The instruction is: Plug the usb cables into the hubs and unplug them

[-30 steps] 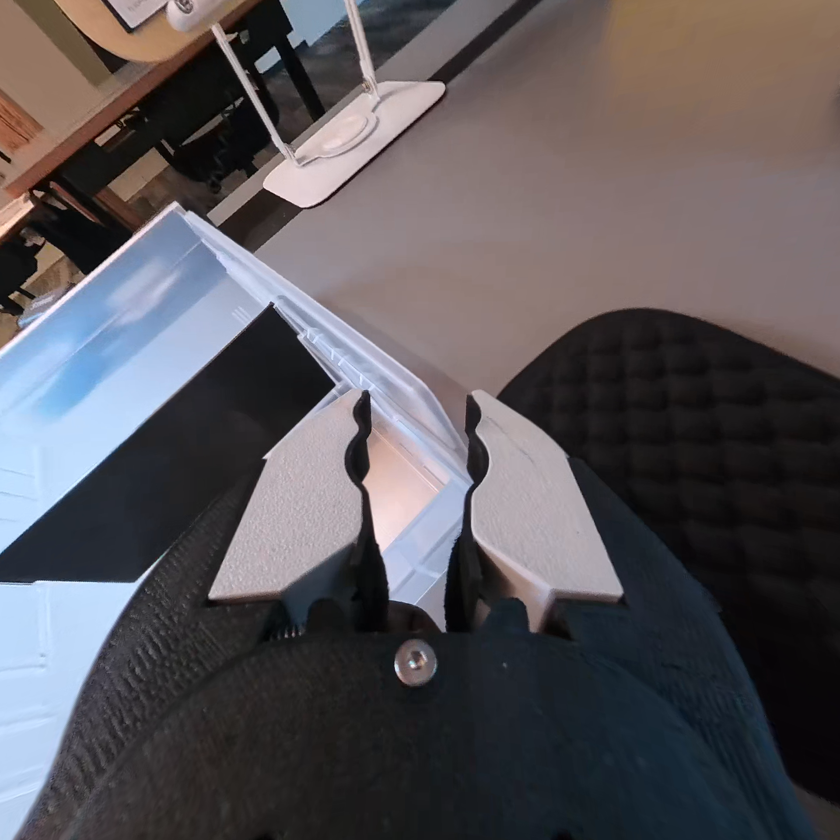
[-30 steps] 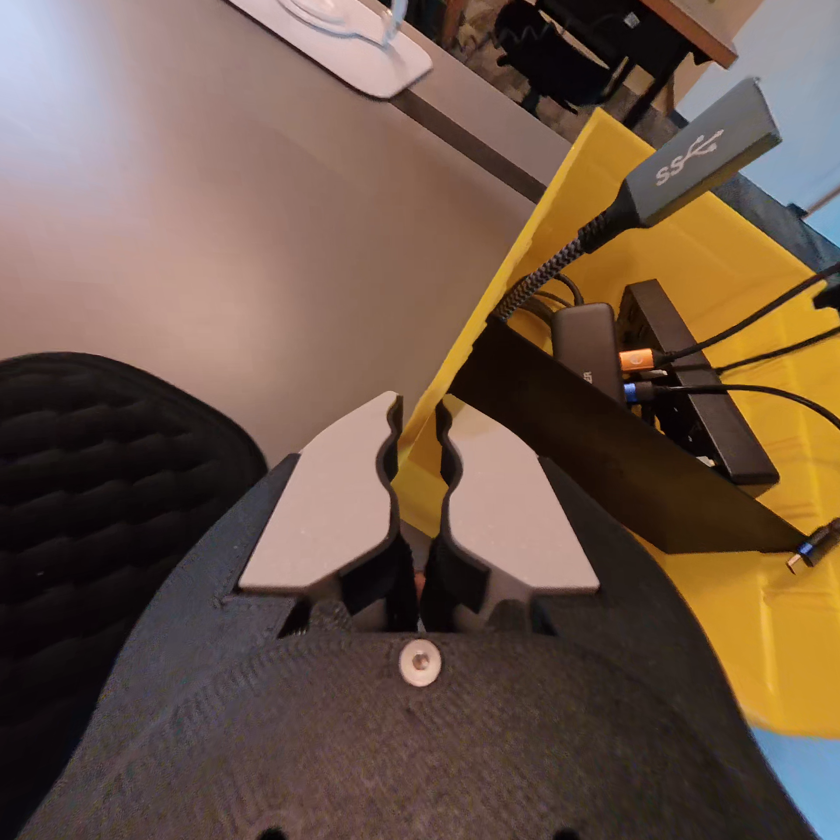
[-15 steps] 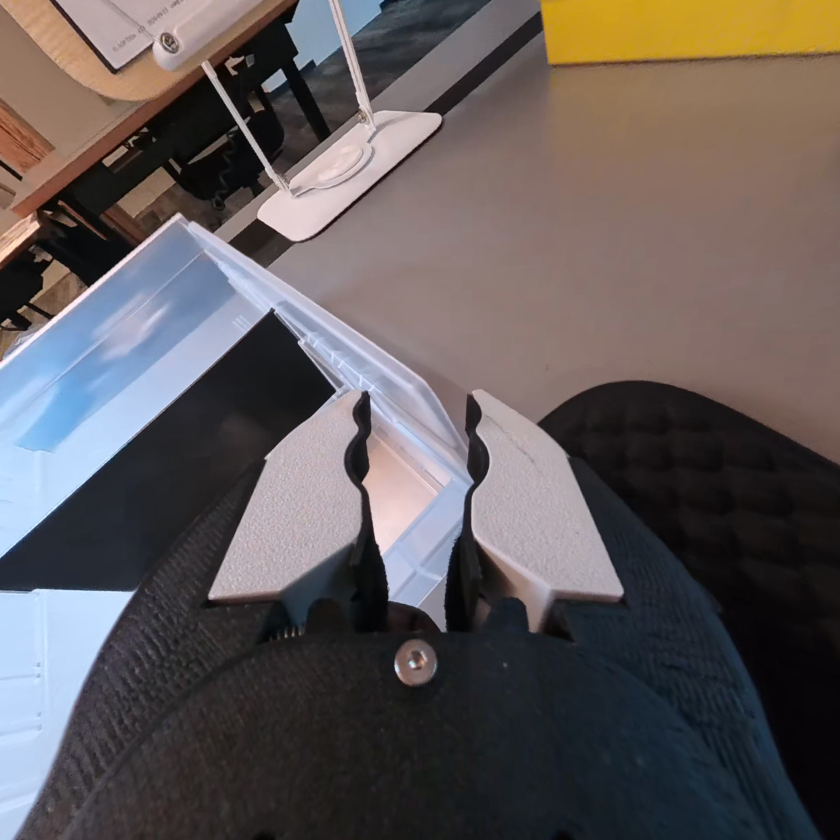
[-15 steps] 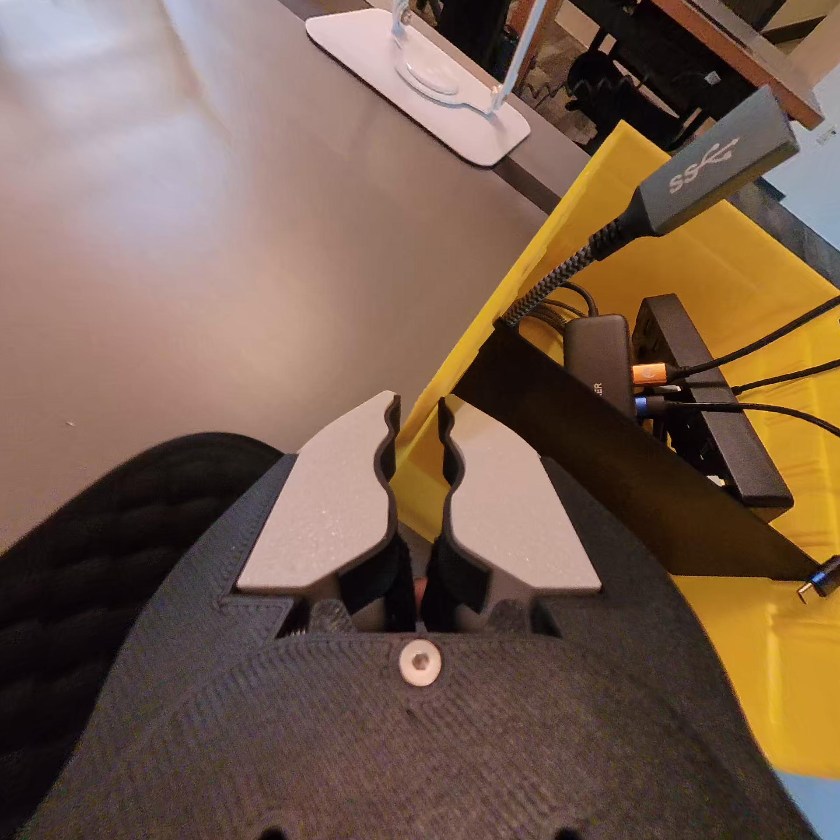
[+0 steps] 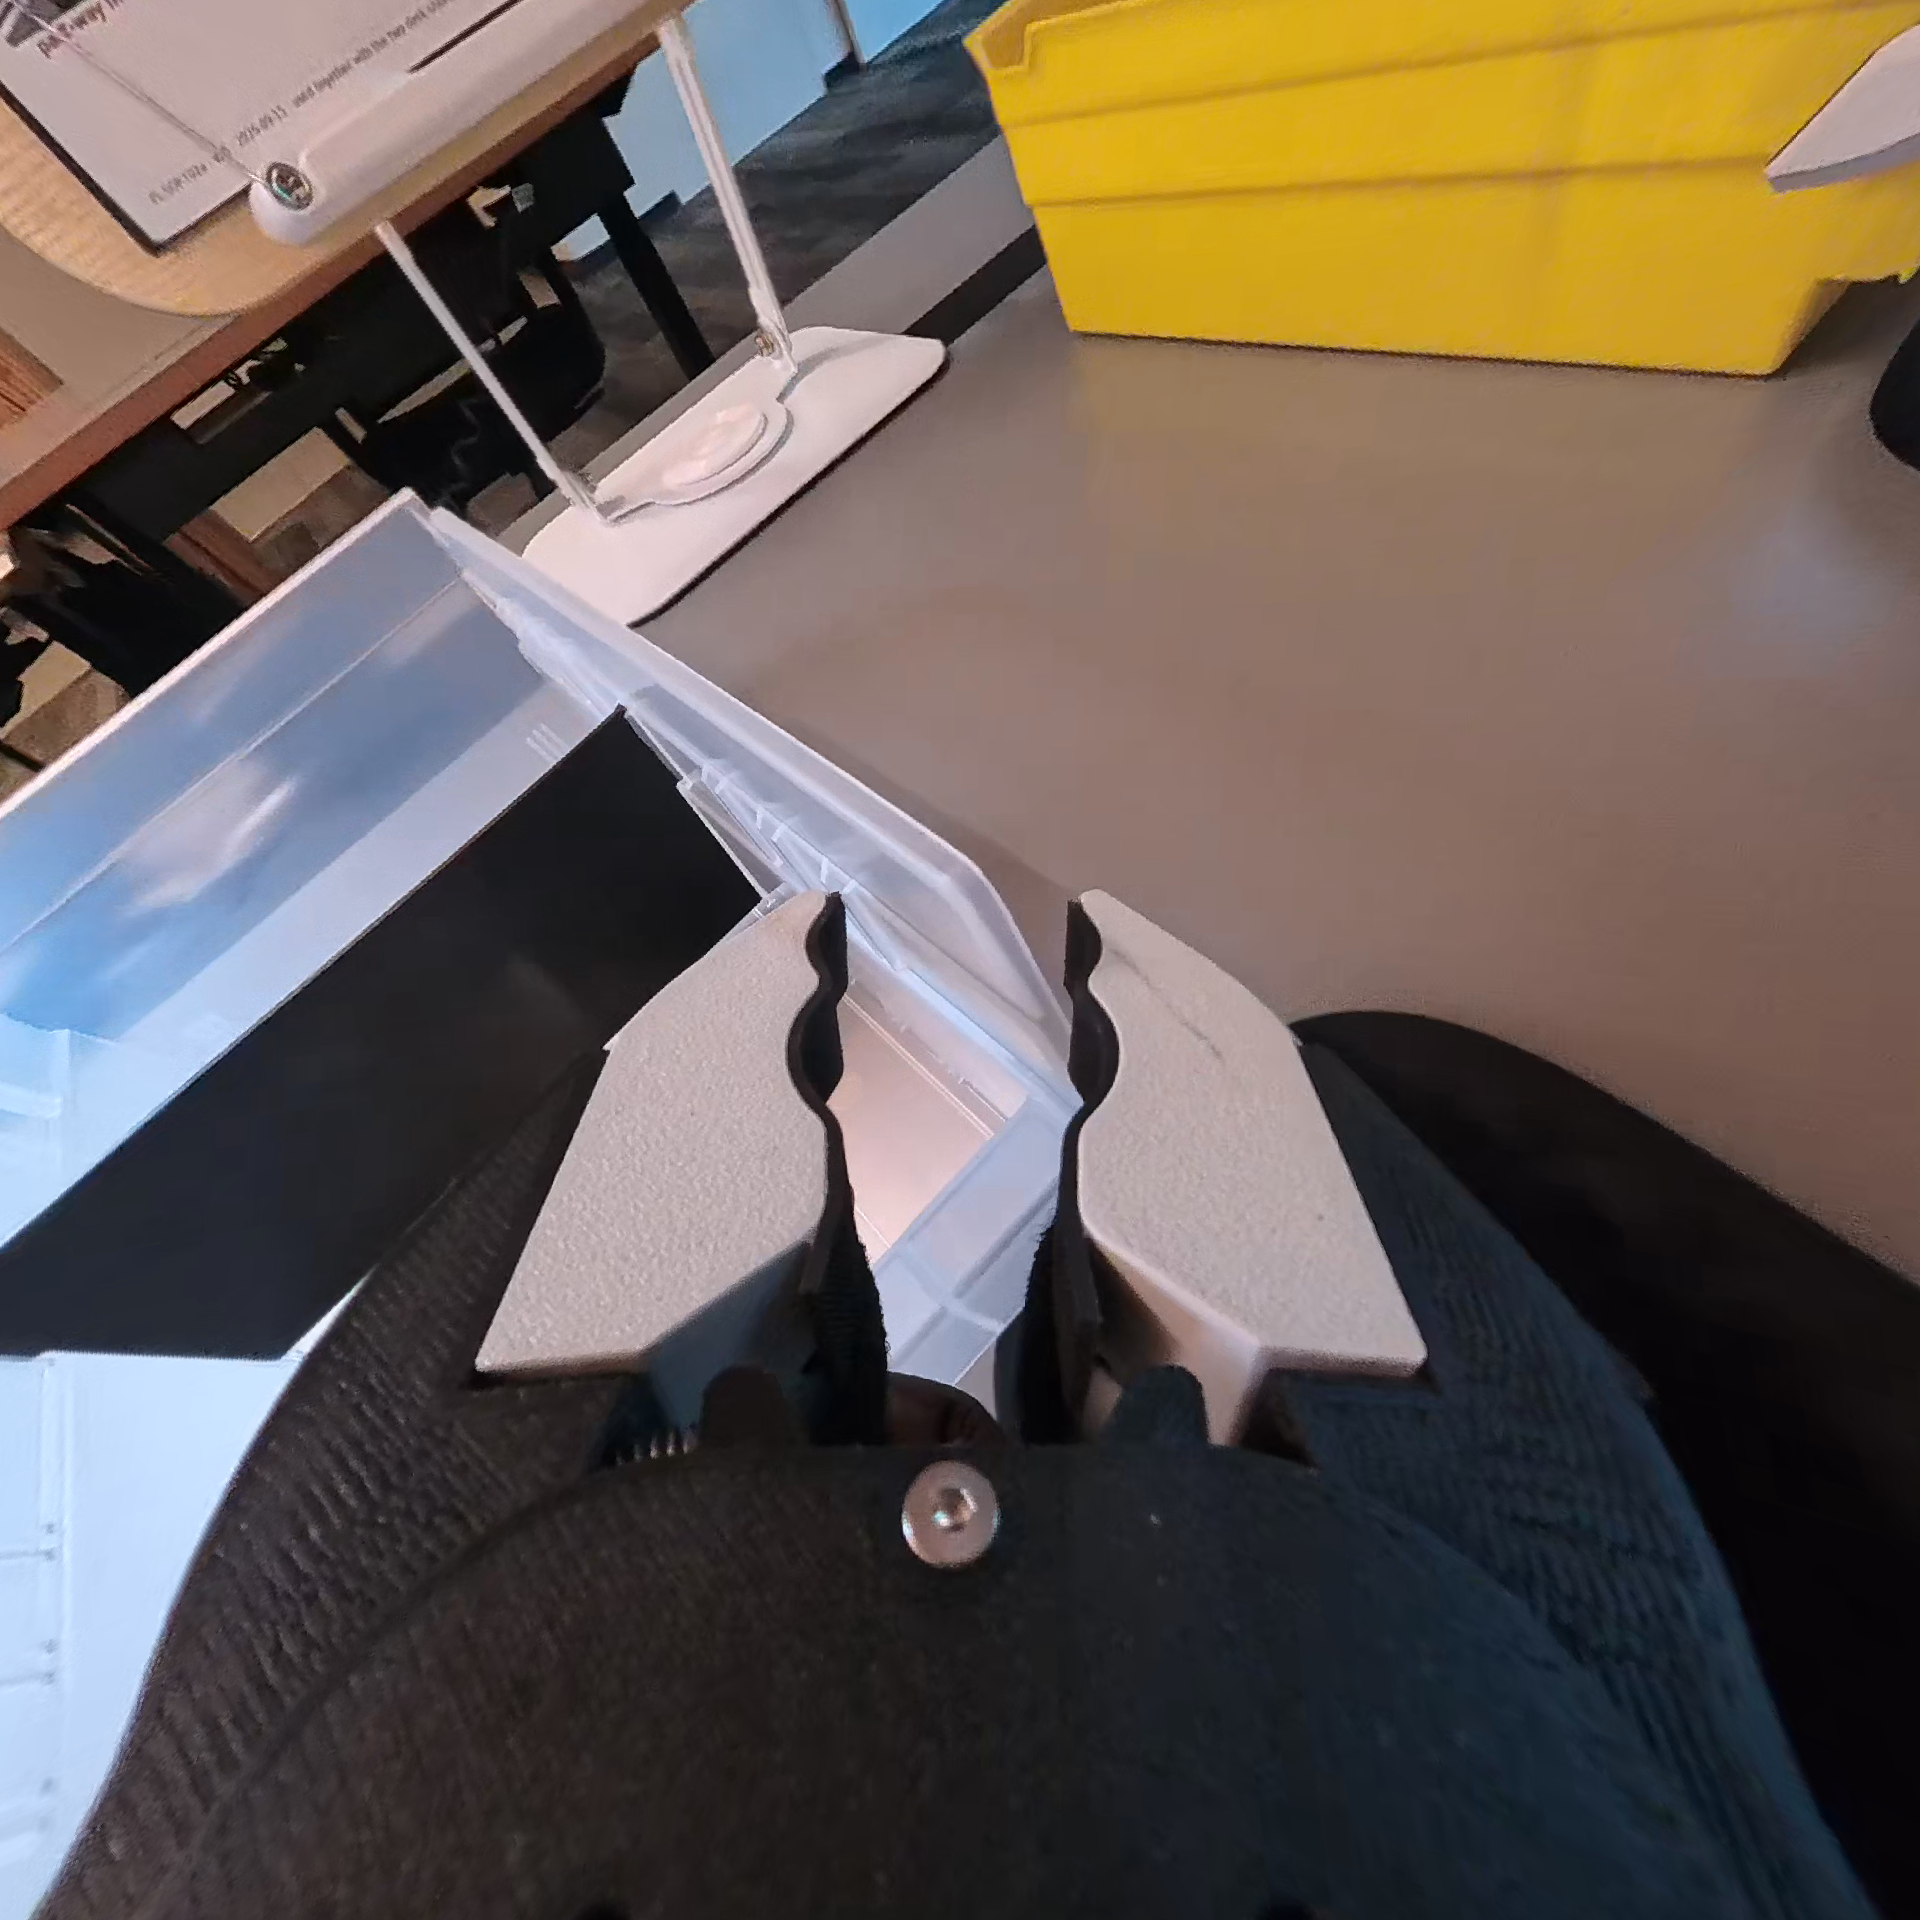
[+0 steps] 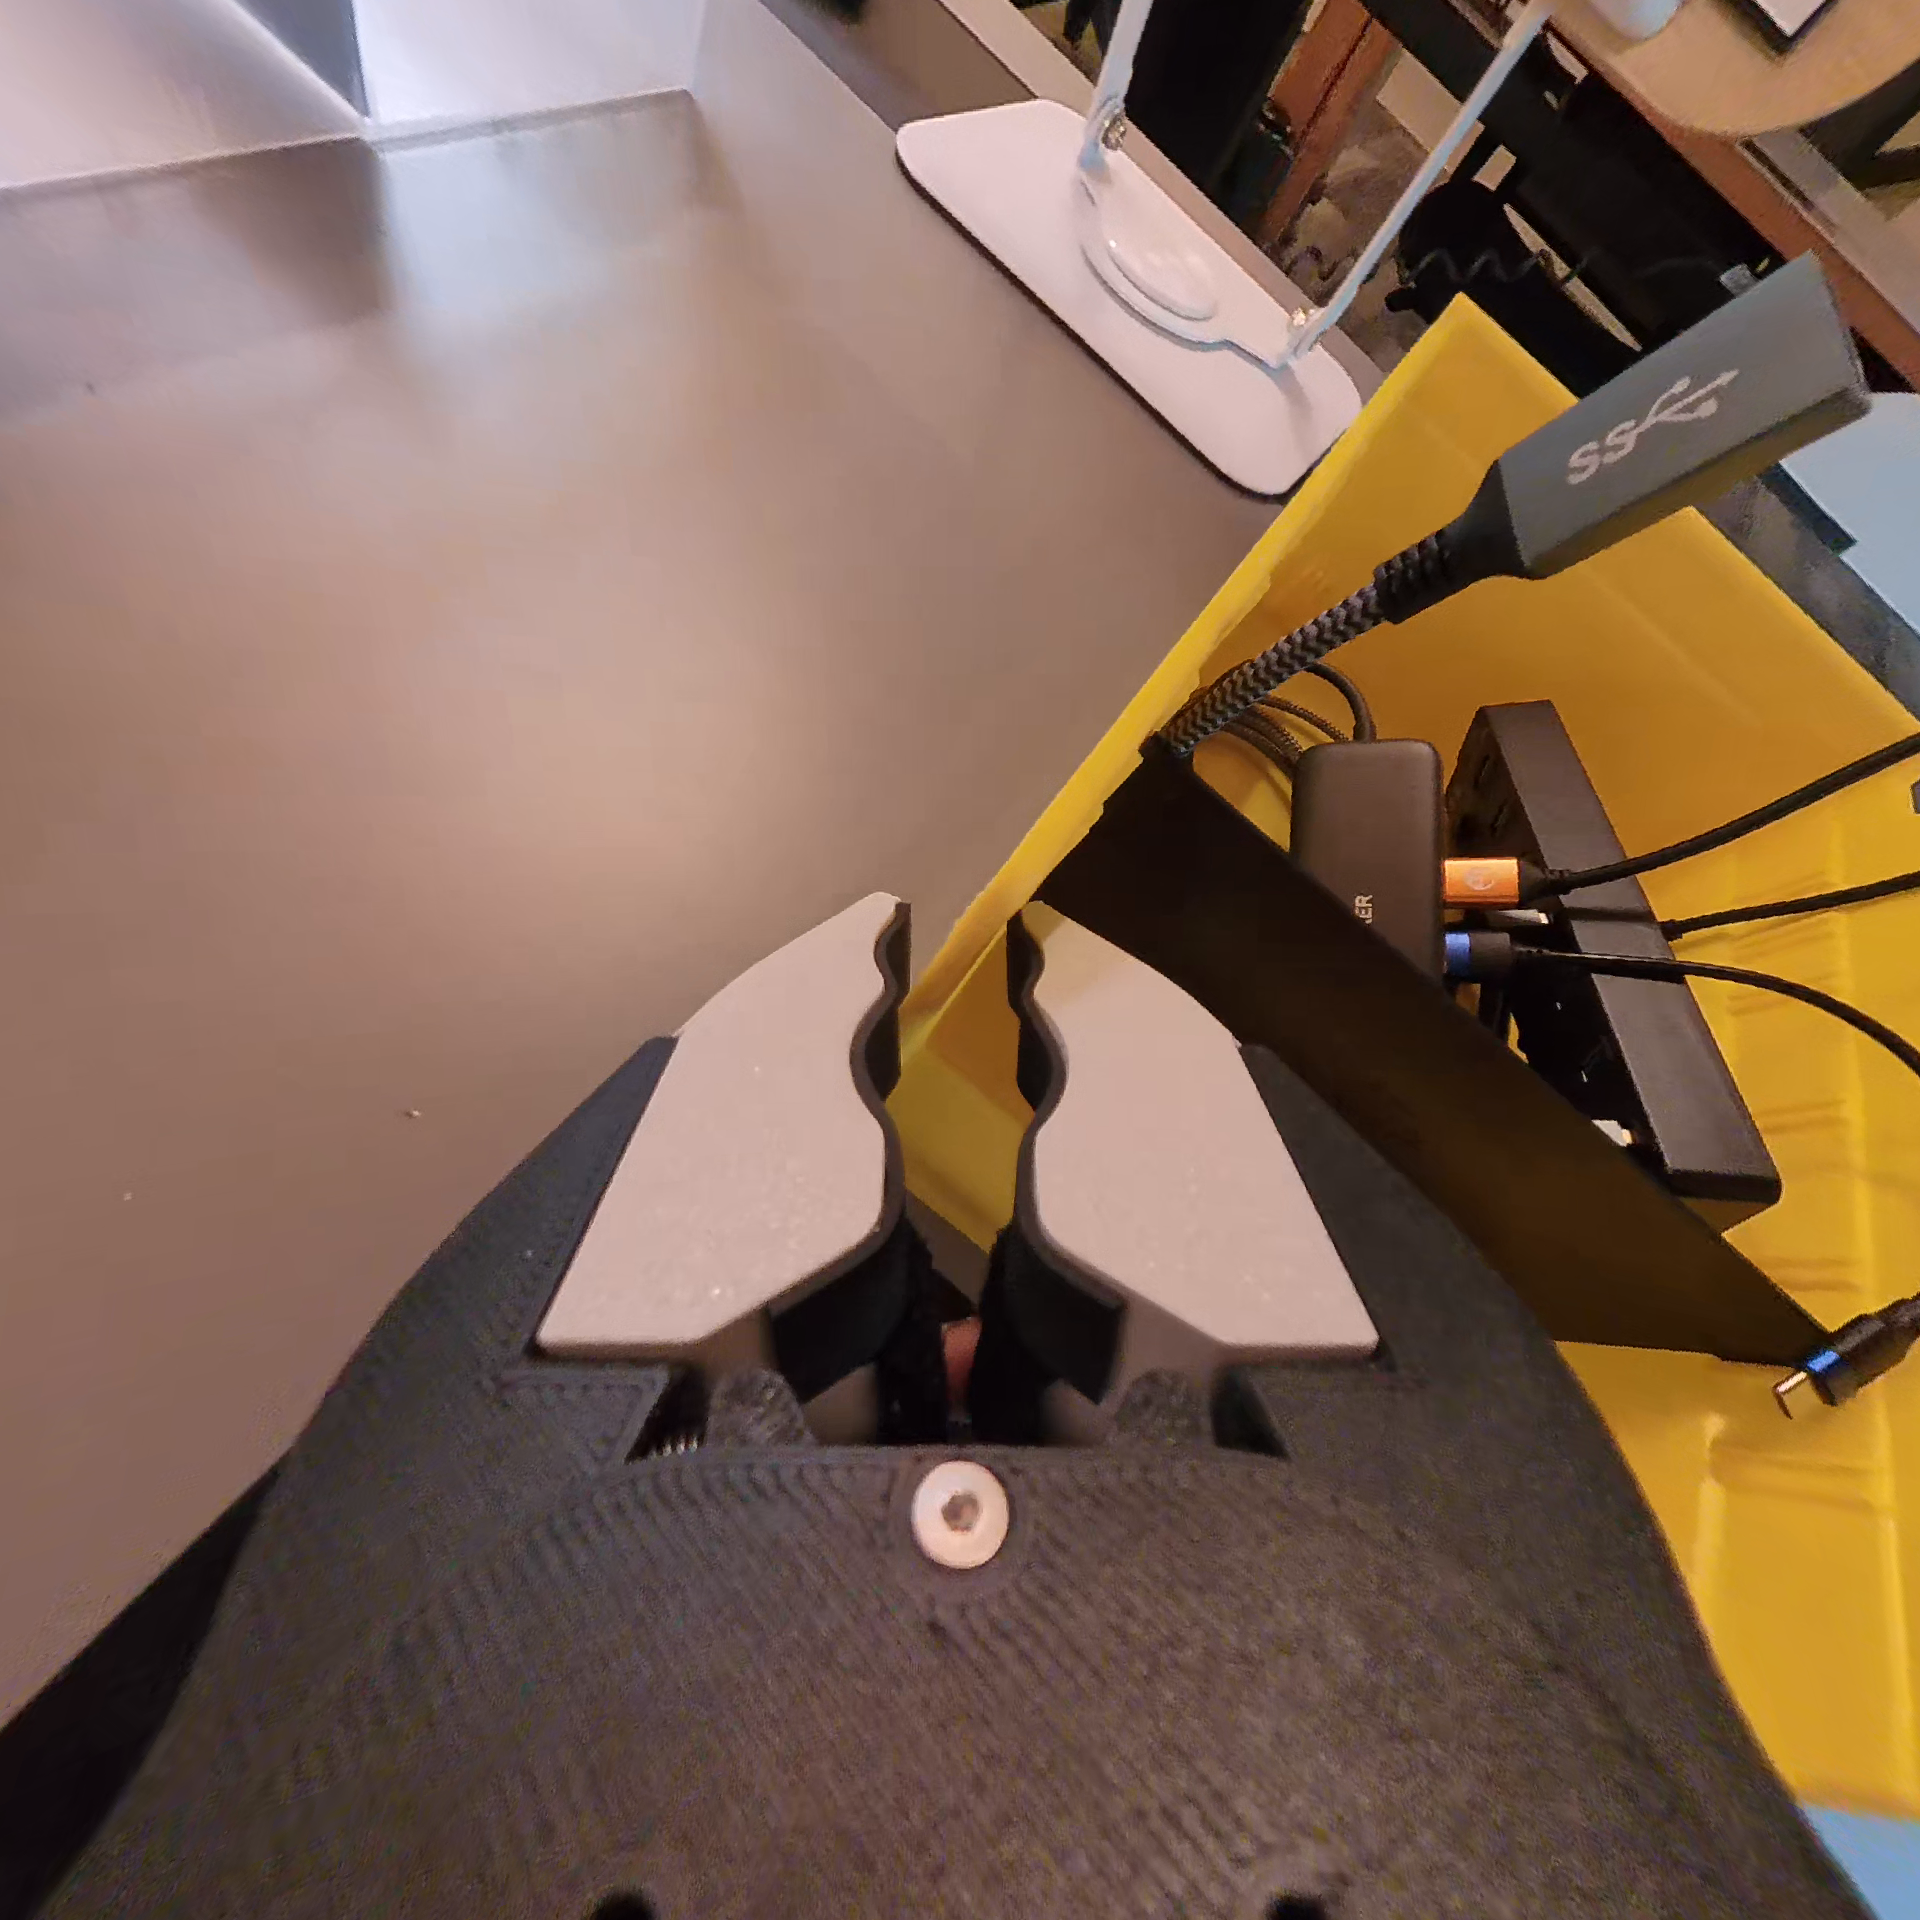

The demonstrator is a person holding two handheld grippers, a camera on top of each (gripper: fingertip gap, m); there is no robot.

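My right gripper [image 6: 956, 925] hung with its jaws parted, gripping nothing, at the near wall of the yellow bin [image 6: 1704, 1475]. The hubs [image 6: 1600, 935] lay inside that bin, ahead and right, with cables [image 6: 1714, 852] plugged in. My left gripper [image 5: 951, 914] was spread and empty over the clear bin's corner [image 5: 914, 914]. Since a second ago, I saw the yellow bin come into its view.
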